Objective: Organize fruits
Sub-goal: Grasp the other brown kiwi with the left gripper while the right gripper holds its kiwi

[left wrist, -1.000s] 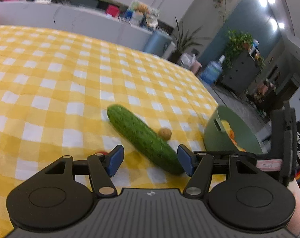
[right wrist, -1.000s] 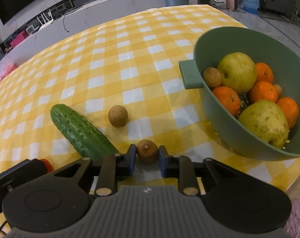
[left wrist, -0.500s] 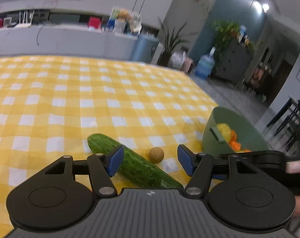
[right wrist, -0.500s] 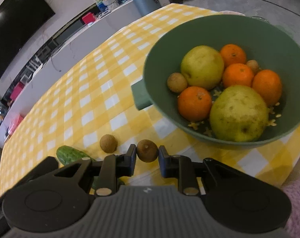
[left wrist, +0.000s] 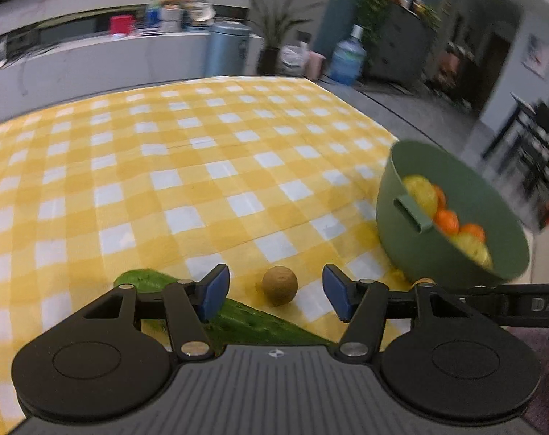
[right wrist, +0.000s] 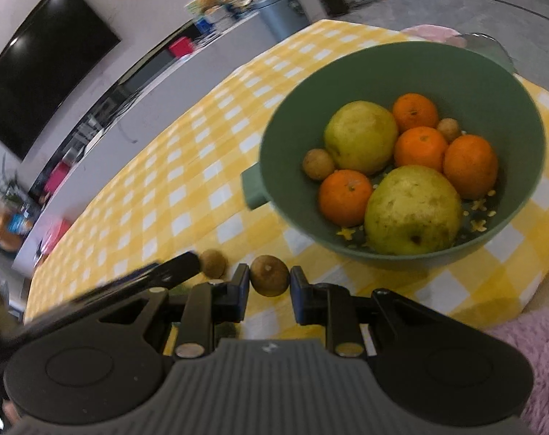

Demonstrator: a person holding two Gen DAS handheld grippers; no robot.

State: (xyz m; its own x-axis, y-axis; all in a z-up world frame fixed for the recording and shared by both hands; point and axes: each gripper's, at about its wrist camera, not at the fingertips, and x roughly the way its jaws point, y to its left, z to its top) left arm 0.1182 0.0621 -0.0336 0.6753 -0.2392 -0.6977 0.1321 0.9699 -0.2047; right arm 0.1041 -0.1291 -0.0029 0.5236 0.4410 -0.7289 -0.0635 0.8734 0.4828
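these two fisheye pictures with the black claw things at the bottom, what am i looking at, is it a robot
No robot: a person holds a two-finger claw in each hand, with a camera on each looking along the fingers. In the right-hand view, the right claw is shut on a small brown fruit, near a green bowl of oranges, pears and similar small fruits. In the left-hand view, the left claw, its jaws just narrowed, stands open around another small brown fruit lying on the yellow checked tablecloth, beside a cucumber.
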